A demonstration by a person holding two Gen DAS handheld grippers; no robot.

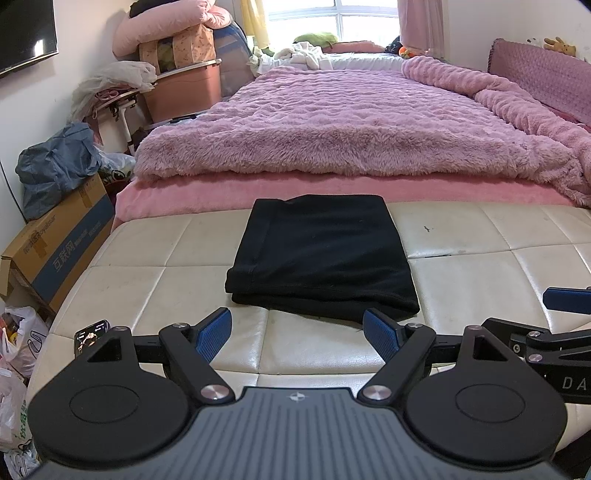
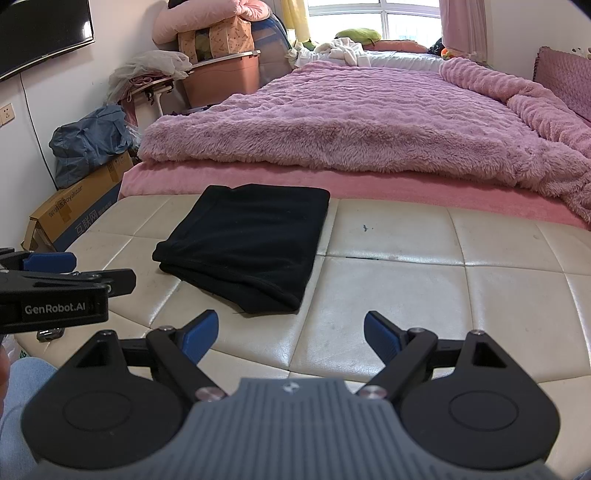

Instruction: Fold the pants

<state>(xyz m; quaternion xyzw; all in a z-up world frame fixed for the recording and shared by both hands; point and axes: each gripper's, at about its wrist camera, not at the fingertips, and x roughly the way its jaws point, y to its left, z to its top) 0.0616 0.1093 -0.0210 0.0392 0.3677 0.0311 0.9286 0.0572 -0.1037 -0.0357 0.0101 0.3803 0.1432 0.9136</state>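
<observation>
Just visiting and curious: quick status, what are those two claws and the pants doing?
Left gripper open, empty. Right gripper open, empty. Black pants folded on cream bench. Nothing in the way.

Both wrist cameras look low and forward across a cream bench (image 1: 147,258) toward a pink bed (image 1: 332,122) and far window (image 1: 332,18). The left view faces folded black pants (image 1: 321,258) squarely and near; the right view sits farther right, pants (image 2: 243,247) left of centre.
</observation>
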